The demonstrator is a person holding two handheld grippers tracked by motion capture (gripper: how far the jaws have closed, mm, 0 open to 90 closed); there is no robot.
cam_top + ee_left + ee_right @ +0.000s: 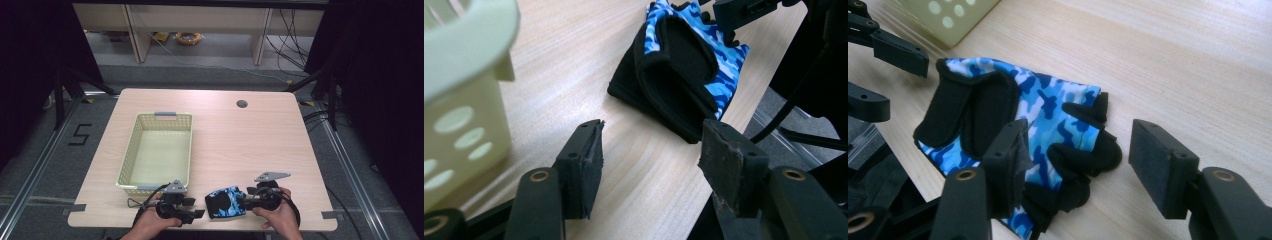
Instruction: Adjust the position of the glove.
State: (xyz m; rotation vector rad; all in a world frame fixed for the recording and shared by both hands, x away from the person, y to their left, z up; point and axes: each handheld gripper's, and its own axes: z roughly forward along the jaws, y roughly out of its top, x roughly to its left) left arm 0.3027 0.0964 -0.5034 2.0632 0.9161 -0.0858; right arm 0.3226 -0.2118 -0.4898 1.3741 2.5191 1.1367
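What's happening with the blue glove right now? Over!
Both grippers, left and right, open, holding nothing. Glove flat on table between them. Basket beside, nothing blocking.

The fingerless glove [226,202] near the table's front edge has a blue, light-blue and white camouflage pattern, with black trim, a black strap and a black palm side. The perforated basket [131,150] to its left is pale yellow-green with grey handle clips. The table [250,140] is light wood grain. Both grippers, left [192,207] and right [243,201], are black, each topped by a grey plate.
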